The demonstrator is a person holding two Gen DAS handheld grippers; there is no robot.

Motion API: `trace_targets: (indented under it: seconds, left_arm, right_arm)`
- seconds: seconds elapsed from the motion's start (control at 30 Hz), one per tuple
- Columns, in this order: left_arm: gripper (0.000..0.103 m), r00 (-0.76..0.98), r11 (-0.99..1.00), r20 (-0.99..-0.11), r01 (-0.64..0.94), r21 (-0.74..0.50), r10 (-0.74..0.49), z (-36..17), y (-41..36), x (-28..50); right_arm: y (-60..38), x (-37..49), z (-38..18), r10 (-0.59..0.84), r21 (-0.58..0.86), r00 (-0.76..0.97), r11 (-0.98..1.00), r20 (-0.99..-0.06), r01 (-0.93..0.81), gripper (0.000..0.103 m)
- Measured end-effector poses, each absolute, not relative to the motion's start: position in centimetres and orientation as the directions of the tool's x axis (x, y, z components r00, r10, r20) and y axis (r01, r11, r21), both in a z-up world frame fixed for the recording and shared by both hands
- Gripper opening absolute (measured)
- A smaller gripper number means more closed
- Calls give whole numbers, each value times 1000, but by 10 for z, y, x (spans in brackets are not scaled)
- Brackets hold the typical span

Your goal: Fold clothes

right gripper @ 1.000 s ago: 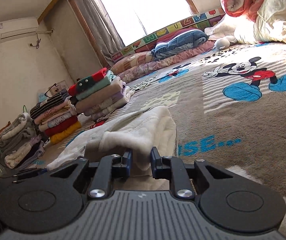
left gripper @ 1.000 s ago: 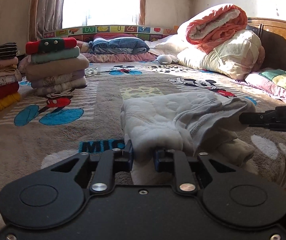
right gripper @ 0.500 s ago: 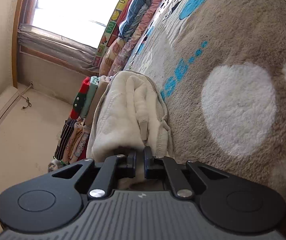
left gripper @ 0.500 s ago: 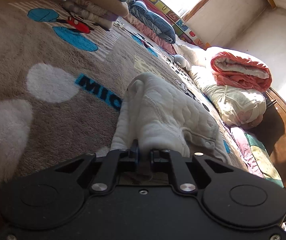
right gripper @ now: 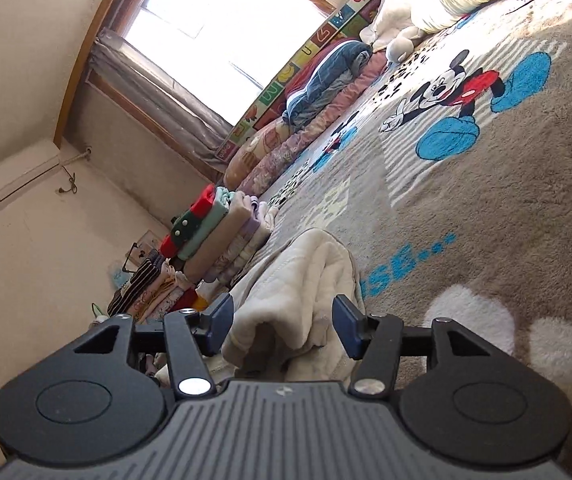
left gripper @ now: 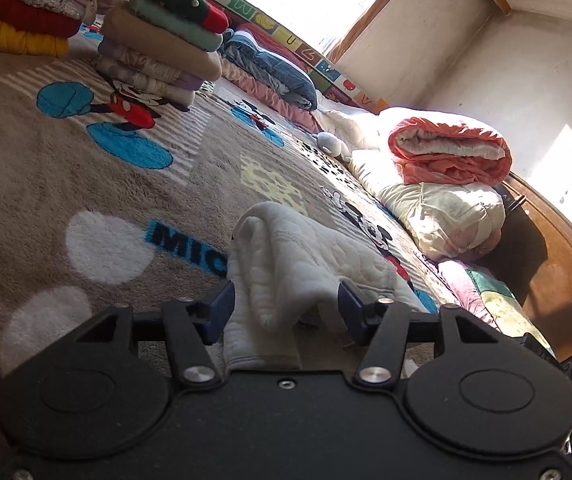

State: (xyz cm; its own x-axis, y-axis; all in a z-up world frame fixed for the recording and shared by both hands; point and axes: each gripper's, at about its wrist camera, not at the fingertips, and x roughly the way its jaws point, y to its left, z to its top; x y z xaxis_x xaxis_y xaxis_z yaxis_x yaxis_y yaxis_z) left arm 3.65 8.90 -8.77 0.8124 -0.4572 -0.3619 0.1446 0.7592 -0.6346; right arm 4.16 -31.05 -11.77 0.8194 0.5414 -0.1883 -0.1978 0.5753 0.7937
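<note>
A cream quilted garment (left gripper: pixel 305 264) lies folded in a rumpled bundle on the cartoon-print bed blanket (left gripper: pixel 86 184).

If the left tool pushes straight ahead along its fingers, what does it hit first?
Most likely the folded white garment, which lies between the open fingers of the left tool and extends ahead of them on the blanket. Beyond that, depth is unclear.

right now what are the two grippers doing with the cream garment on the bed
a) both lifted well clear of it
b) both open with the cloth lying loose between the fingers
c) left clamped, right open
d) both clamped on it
b: the left gripper and right gripper both have their fingers spread wide, and the cream garment lies slack between them on the Mickey Mouse blanket.
</note>
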Motion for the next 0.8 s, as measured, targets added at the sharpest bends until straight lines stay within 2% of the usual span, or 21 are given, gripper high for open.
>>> trace_targets:
  seconds: [0.1,0.17,0.23,0.3,0.33,0.37,0.4,0.43,0.5,0.57,0.63,0.73,0.8]
  left_arm:
    - [56,807,681,-328,120,-722,-490,-90,93,46]
    - [56,797,659,-338,98,-746,-501,-93,91,53]
    - [55,789,658,-350,90,-747,-506,-95,86,58]
    - [46,779,676,-370,92,-731,-507,-96,78,62]
    - [34,771,694,-390,91,-715,-503,-96,74,65]
    - [31,764,709,-416,76,-701,-493,-99,69,66]
    - [27,757,724,-442,58,-687,-481,-102,65,68]
    - [20,750,701,-444,36,-712,-490,-107,66,69]
    - [17,749,619,-414,-8,-786,-517,-117,70,70]
    - [16,774,450,-284,2,-893,-566,-123,81,65]
    - [15,792,363,-205,23,-931,-575,-123,86,60]
    - [15,781,339,-228,-23,-941,-582,-134,91,55]
    - [14,769,342,-271,-73,-937,-578,-143,95,54]
  right_arm:
    - [-303,54,-120,556,804,807,564,-199,-190,57]
    - [-296,61,-121,569,805,794,563,-215,-186,57]
    - [-289,67,-122,581,807,781,563,-230,-181,51]
    - [-282,71,-123,592,805,767,566,-247,-178,47]
    - [-278,71,-124,598,802,760,569,-255,-178,35]
    - [-275,71,-126,603,800,753,573,-264,-178,32]
    - [-271,72,-127,608,798,746,575,-272,-178,25]
    - [-271,72,-131,619,825,742,541,-259,-164,21]
    - [-275,73,-146,639,896,739,431,-216,-110,18]
    - [-281,71,-161,650,954,745,294,-153,-61,17]
    - [-285,67,-174,658,992,751,126,-60,-31,16]
    - [-285,60,-189,666,1000,746,19,-24,16,16]
    - [-285,58,-202,671,998,740,3,-50,65,16]
